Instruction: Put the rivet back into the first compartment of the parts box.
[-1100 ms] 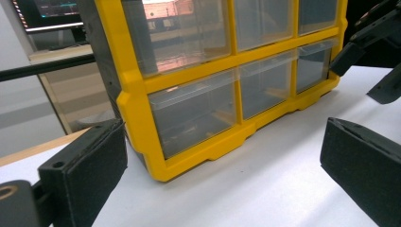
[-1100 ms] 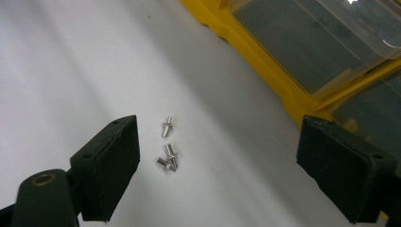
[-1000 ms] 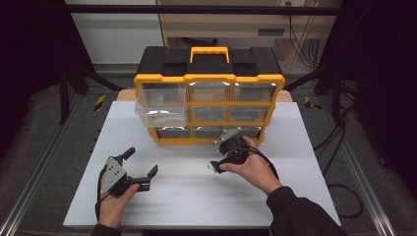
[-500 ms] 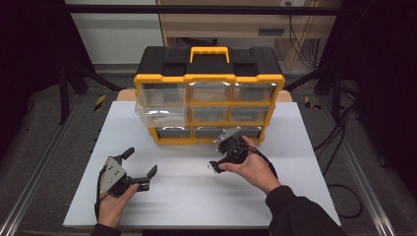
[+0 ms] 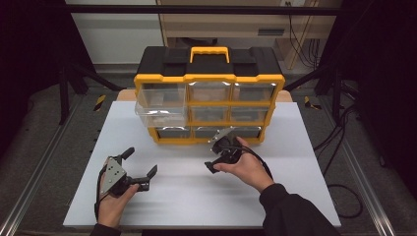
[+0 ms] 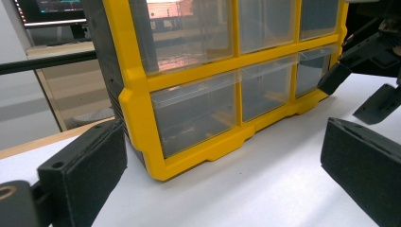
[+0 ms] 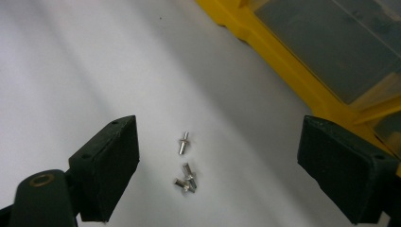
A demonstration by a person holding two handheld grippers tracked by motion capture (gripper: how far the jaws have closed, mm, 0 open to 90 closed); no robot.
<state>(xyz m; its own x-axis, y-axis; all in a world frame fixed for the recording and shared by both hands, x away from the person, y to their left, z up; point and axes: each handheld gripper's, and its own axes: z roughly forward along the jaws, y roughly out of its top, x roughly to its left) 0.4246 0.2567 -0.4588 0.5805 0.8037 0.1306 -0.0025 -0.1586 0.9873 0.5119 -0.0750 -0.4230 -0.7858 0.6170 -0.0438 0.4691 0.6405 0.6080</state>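
Right tool point(image 7: 217, 175) poised wide apart over three small screws point(image 7: 185, 165) lying loose on the white worktop point(image 5: 187, 191), just in front of the yellow drawer organizer point(image 5: 209, 98). Left tool point(image 5: 140, 166) also spread, grasping nothing, resting near the worktop's left side. Best to descend straight, centre on the single separate screw, close across its shank, avoid scattering the touching pair. One clear drawer point(image 5: 157, 115) already pulled out at the left.

A drawer cabinet point(image 5: 209, 98) is set at the far middle of the table point(image 5: 295, 196), with one left drawer point(image 5: 160, 115) pulled out. Three small screws point(image 7: 186, 163) are laid on the table before the cabinet, between the jaws of the right gripper point(image 5: 216, 157); the left gripper point(image 5: 140, 164) is held well apart at the near left.
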